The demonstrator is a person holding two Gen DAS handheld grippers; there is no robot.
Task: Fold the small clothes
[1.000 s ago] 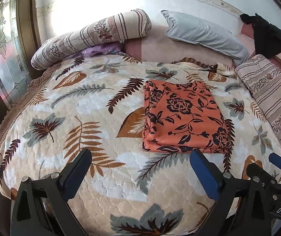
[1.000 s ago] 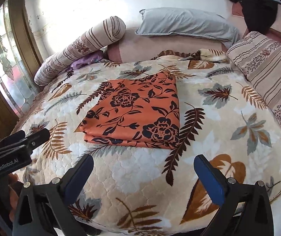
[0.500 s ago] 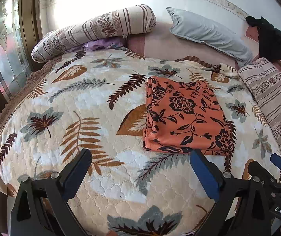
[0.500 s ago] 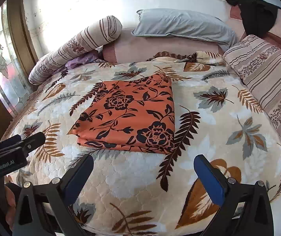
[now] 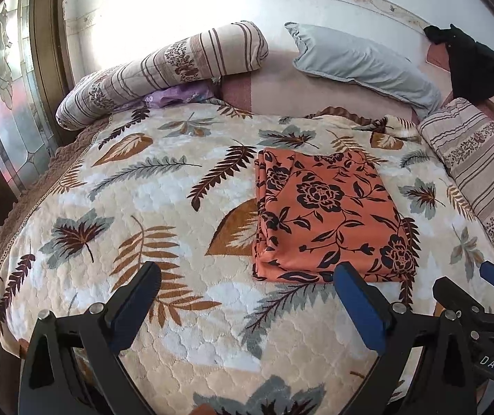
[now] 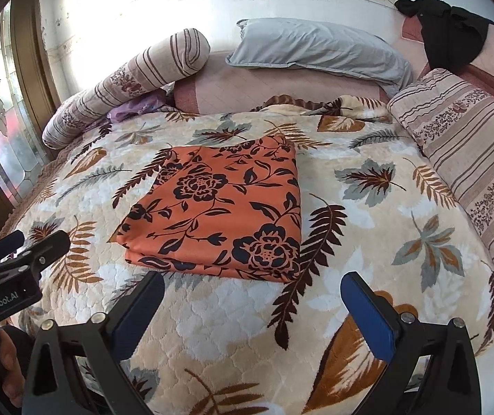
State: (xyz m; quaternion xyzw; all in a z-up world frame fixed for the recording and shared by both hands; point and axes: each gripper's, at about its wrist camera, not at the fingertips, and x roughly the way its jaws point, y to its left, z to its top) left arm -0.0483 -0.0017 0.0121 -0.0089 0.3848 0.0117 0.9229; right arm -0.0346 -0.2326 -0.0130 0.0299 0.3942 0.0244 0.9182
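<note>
An orange cloth with a black flower print (image 5: 326, 214) lies folded into a neat rectangle on the leaf-patterned bedspread (image 5: 164, 207); it also shows in the right wrist view (image 6: 222, 214). My left gripper (image 5: 247, 287) is open and empty, held near the bed's front edge, short of the cloth. My right gripper (image 6: 252, 294) is open and empty, also in front of the cloth. The right gripper (image 5: 488, 290) shows at the right edge of the left wrist view, and the left gripper (image 6: 22, 249) at the left edge of the right wrist view.
A striped bolster (image 5: 164, 69), a grey pillow (image 5: 364, 62) and a purple bag (image 5: 177, 95) lie at the headboard. A striped cushion (image 6: 468, 159) lines the right side. A black garment (image 6: 450, 41) hangs at the back right. A stained-glass window (image 5: 8, 110) is at the left.
Both grippers have drawn back and risen slightly from the bed; the folded cloth looks a little farther away. Both stay open. The cloth has not moved.
</note>
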